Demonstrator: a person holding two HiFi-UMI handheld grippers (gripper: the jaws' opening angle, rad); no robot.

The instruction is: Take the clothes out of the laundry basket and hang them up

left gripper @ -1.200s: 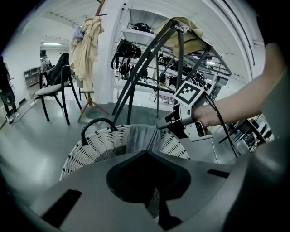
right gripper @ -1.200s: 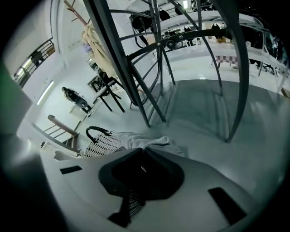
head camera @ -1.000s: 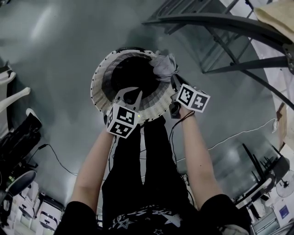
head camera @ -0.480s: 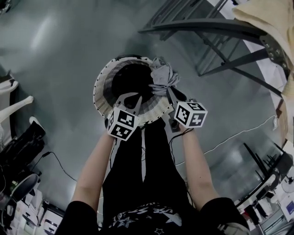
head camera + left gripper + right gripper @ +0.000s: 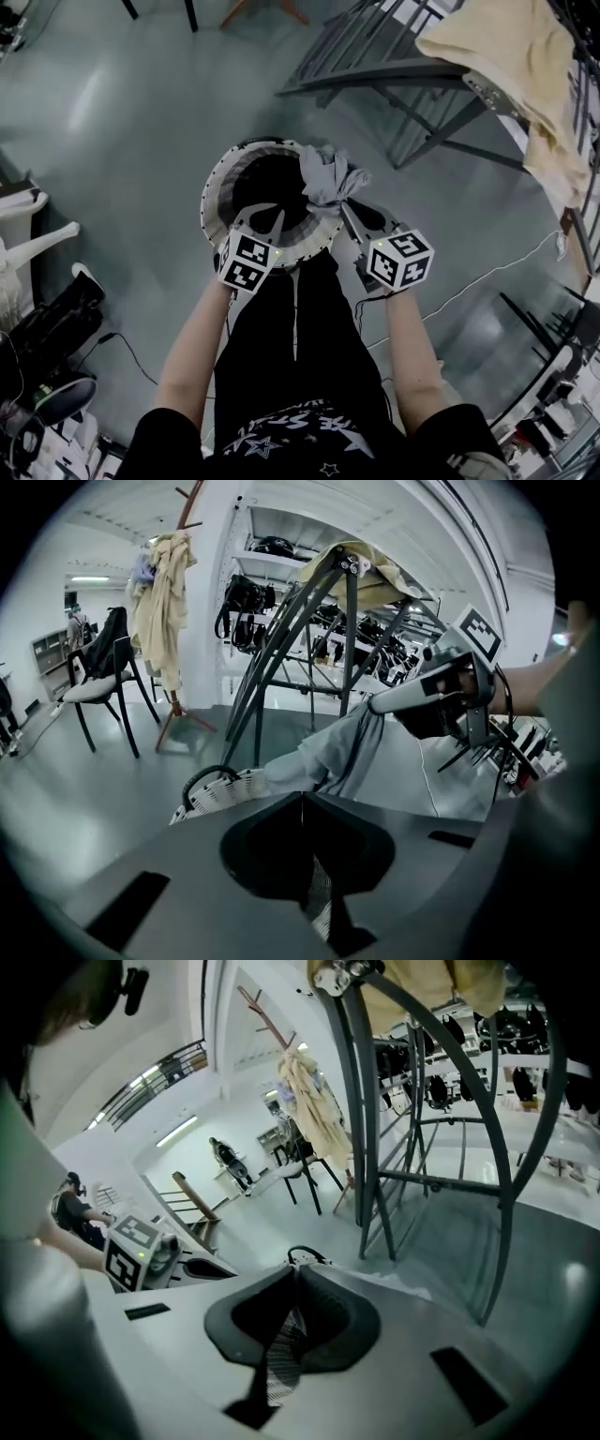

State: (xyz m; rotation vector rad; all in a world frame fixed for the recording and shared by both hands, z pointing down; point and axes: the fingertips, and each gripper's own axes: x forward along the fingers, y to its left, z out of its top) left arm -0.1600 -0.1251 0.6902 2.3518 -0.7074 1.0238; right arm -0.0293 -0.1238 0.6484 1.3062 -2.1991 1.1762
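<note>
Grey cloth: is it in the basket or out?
Partly out. The right gripper holds the grey cloth bunched above the basket rim; its lower end trails down to the rim.

You have open grey floor [image 5: 122, 122] left of and beyond the round white woven basket [image 5: 212, 202]. On your right the dark arched metal rack [image 5: 394, 73], draped with cream cloth [image 5: 506, 56], bars the way; a crumpled grey garment [image 5: 328, 173] overhangs the basket's right rim.
</note>
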